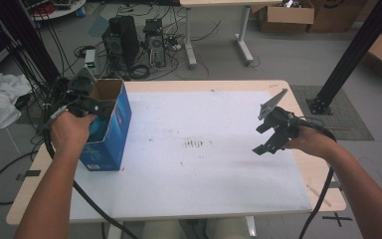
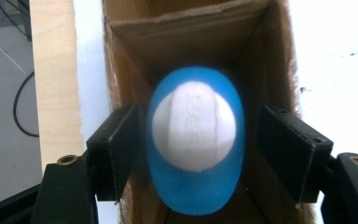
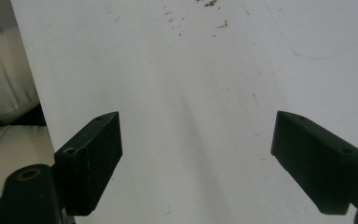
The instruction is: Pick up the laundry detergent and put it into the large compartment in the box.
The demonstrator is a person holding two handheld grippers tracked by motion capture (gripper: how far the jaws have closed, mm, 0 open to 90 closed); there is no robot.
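Table: pale wood top across the middle of the high view, mostly under a white sheet with brown specks at its centre.
Box: blue carton, open top, brown inside, at the sheet's left edge.
Bottle: blue with a white cap, inside the box, centre of the left gripper view.
Left gripper: at the box mouth; jaws apart, either side of the bottle, not touching it.
Right gripper: right of frame, above bare sheet; jaws wide apart, holding nothing.
Room: grey floor; computer towers and cables upper left; cardboard boxes upper right; black post at right.
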